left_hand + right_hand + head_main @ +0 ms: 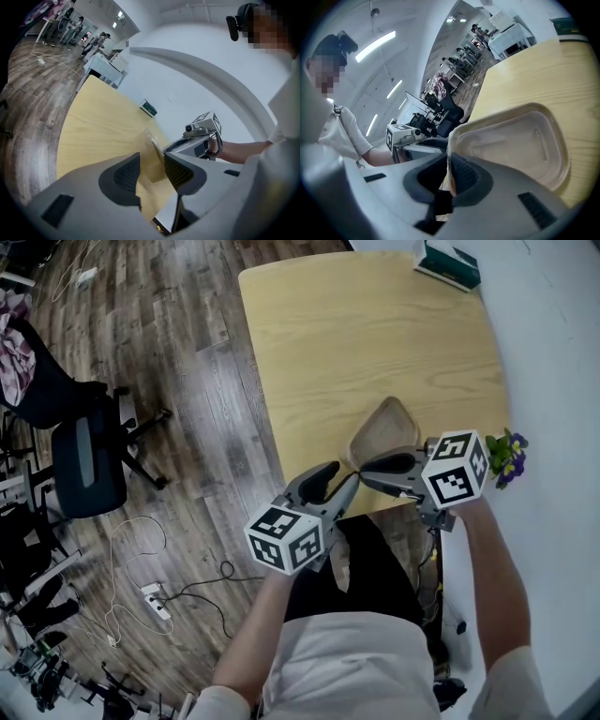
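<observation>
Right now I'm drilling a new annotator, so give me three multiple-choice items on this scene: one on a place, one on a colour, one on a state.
1. Where on the table does the green box sit?
A) near edge
B) far corner
C) middle

2. What colour are the flowers off the table's right side?
A) purple
B) red
C) white

3. How does the right gripper stand?
A) wide open and empty
B) out of sight
C) shut on the clear plastic container

Key:
1 B, the head view shows the box at the far corner.
2 A, the petals are purple.
3 C, the jaws pinch the container's rim in the right gripper view.
</observation>
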`<state>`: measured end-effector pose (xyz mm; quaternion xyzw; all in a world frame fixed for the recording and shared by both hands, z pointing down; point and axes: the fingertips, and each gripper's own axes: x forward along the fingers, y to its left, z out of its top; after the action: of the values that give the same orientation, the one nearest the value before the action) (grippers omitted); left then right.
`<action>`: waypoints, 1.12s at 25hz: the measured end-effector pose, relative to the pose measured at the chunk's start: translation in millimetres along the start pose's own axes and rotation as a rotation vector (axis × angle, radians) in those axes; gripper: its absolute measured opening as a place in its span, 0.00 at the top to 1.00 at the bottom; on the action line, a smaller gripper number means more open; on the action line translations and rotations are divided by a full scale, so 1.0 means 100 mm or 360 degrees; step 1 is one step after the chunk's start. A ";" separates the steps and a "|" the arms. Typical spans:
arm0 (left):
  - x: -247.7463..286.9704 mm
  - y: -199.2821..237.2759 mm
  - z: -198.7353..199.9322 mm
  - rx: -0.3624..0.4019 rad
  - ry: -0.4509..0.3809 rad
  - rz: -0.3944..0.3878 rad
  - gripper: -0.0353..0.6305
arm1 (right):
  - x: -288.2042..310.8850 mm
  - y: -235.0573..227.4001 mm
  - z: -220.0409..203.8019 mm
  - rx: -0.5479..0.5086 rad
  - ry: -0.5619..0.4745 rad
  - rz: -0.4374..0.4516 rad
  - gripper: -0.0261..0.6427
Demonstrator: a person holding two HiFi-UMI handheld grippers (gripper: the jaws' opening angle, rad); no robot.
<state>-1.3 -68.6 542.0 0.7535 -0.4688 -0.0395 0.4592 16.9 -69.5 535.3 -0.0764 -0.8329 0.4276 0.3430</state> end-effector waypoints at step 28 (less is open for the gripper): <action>0.01 0.00 -0.12 -0.0023 0.0005 -0.0164 0.69 | 0.03 0.07 -0.13 -0.0069 0.0069 0.0025 0.91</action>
<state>4.7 -60.9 549.6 0.7733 -0.4284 -0.0653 0.4628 22.3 -55.4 537.1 -0.0998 -0.8336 0.4103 0.3559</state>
